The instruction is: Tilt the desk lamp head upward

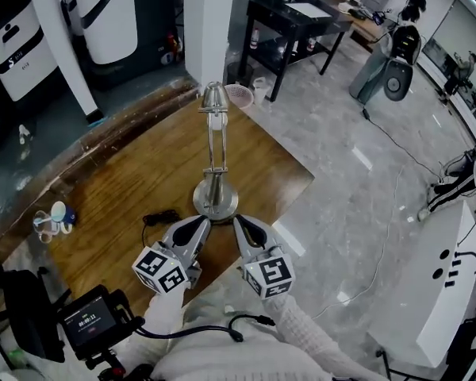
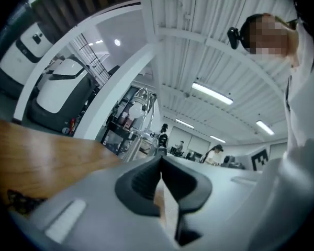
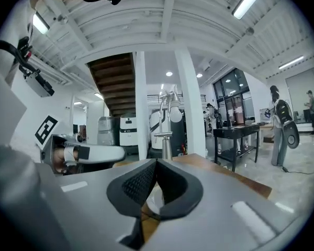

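A silver desk lamp stands upright on the wooden table [image 1: 119, 189]; its round base [image 1: 215, 202] is near the table's front corner and its head [image 1: 215, 98] hangs at the top of twin rods. My left gripper [image 1: 202, 224] and right gripper [image 1: 239, 222] hover side by side just in front of the base, both shut and empty. In the left gripper view the lamp head [image 2: 142, 97] rises beyond the closed left gripper [image 2: 160, 162]. The right gripper view shows the lamp [image 3: 168, 120] straight ahead of the closed right gripper [image 3: 156, 164], apart from it.
A black cable [image 1: 160, 216] lies on the table left of the base. A small blue-and-white item [image 1: 56, 217] sits at the left edge. A camera rig [image 1: 92, 321] is at the lower left. Behind stand a white pillar [image 1: 209, 22] and a black table [image 1: 289, 21].
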`<move>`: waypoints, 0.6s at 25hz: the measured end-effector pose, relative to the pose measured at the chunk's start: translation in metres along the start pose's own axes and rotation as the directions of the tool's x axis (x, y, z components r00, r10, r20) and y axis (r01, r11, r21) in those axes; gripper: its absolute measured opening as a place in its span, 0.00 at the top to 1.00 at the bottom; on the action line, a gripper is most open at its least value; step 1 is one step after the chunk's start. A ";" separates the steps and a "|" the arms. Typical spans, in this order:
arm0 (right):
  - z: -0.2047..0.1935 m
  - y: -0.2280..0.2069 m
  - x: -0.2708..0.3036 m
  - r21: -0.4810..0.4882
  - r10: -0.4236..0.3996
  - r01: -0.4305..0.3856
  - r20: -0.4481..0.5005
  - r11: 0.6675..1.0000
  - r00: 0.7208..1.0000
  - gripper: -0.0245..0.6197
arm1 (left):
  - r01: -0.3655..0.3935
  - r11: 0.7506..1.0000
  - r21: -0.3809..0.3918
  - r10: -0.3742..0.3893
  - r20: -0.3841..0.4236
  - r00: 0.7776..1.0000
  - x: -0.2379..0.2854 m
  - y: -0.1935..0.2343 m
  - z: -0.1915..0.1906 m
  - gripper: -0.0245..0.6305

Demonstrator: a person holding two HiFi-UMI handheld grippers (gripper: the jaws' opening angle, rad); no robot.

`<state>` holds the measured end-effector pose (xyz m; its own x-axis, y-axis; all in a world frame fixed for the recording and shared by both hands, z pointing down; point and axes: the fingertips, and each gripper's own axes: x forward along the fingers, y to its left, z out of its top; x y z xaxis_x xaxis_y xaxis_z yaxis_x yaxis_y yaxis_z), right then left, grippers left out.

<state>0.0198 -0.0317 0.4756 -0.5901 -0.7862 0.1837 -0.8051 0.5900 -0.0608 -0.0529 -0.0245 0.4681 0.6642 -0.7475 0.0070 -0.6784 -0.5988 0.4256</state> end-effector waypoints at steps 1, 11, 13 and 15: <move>0.000 0.008 -0.013 0.006 0.008 -0.008 0.003 1.000 1.000 0.96 | -0.032 0.999 -0.002 0.032 -0.010 0.999 -0.009 -0.009 -0.006 0.95; -0.028 0.066 -0.113 0.023 0.056 -0.054 -0.099 0.998 0.994 0.97 | -0.292 0.951 0.103 0.305 -0.150 0.940 -0.078 -0.089 -0.066 0.95; -0.031 0.070 -0.122 0.035 0.052 -0.048 -0.104 0.998 0.993 0.97 | -0.293 0.949 0.116 0.309 -0.158 0.938 -0.085 -0.100 -0.072 0.95; -0.033 0.076 -0.125 0.040 0.054 -0.050 -0.104 0.998 0.993 0.97 | -0.285 0.948 0.140 0.306 -0.163 0.938 -0.091 -0.108 -0.074 0.95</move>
<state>0.0346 0.1178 0.4799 -0.6233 -0.7298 0.2809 -0.7762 0.6210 -0.1092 -0.0167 0.1292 0.4890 0.4664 -0.8378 0.2840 -0.8766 -0.3947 0.2753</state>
